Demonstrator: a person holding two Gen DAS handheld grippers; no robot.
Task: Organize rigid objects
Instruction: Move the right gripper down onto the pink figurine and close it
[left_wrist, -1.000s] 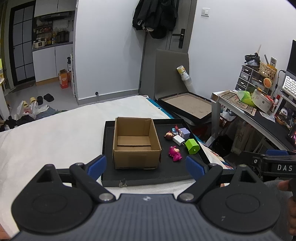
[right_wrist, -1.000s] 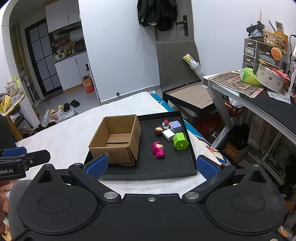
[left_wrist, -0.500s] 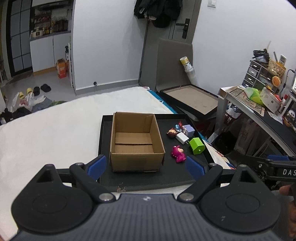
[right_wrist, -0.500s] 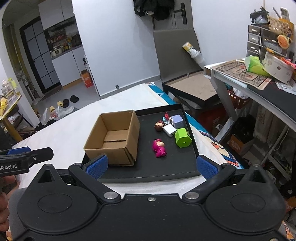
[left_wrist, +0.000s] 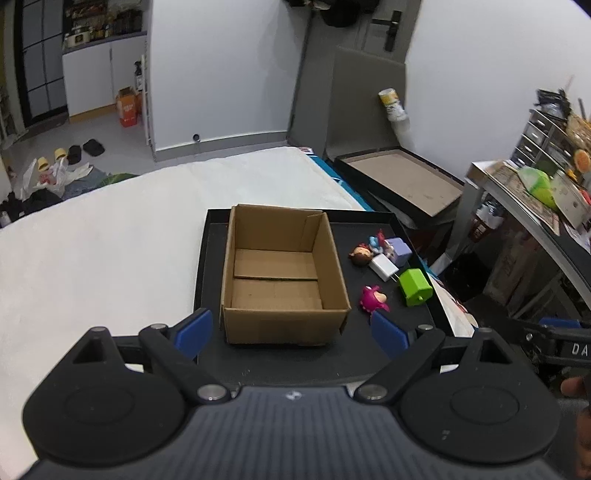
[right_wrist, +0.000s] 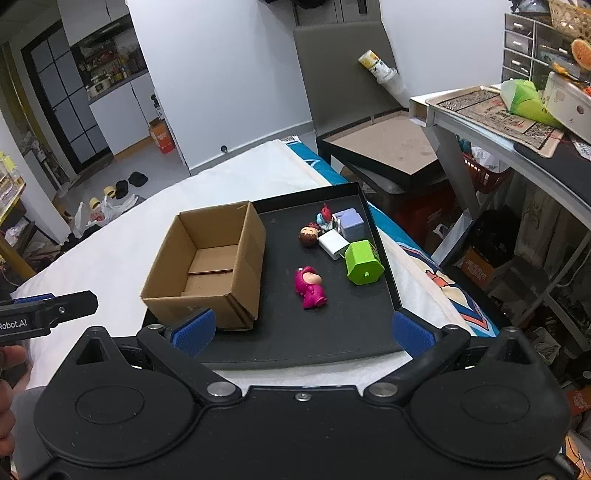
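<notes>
Both grippers held wide apart above the near edge of the black tray (right_wrist: 373, 295), pinching nothing. Left gripper (left_wrist: 291, 332) spread with its blue fingertips (left_wrist: 194, 328) flanking the near wall of the cardboard box (left_wrist: 284, 273) in the left wrist view — no contact visible. Right gripper (right_wrist: 303, 330) likewise spread, blue pads (right_wrist: 408, 328) clear of everything on the tray.

Open-topped box seated on the tray's left half, upright, with only its bottom flaps showing inside. To the right of the box, loose on the black surface: pink figure (right_wrist: 309, 282) lying on its side, nearest the grippers and apart from the rest. Green house-shaped block (right_wrist: 362, 262) tipped over close to the tray's right rim. Farther back, a tight cluster — white charger block (right_wrist: 332, 243) touching or nearly touching the green block, brown-headed doll (right_wrist: 308, 234) just beside it, lavender cube (right_wrist: 349, 223) and a small red-and-blue figure (right_wrist: 324, 216) behind.

Tray resting on a white bed sheet (left_wrist: 92, 258).
</notes>
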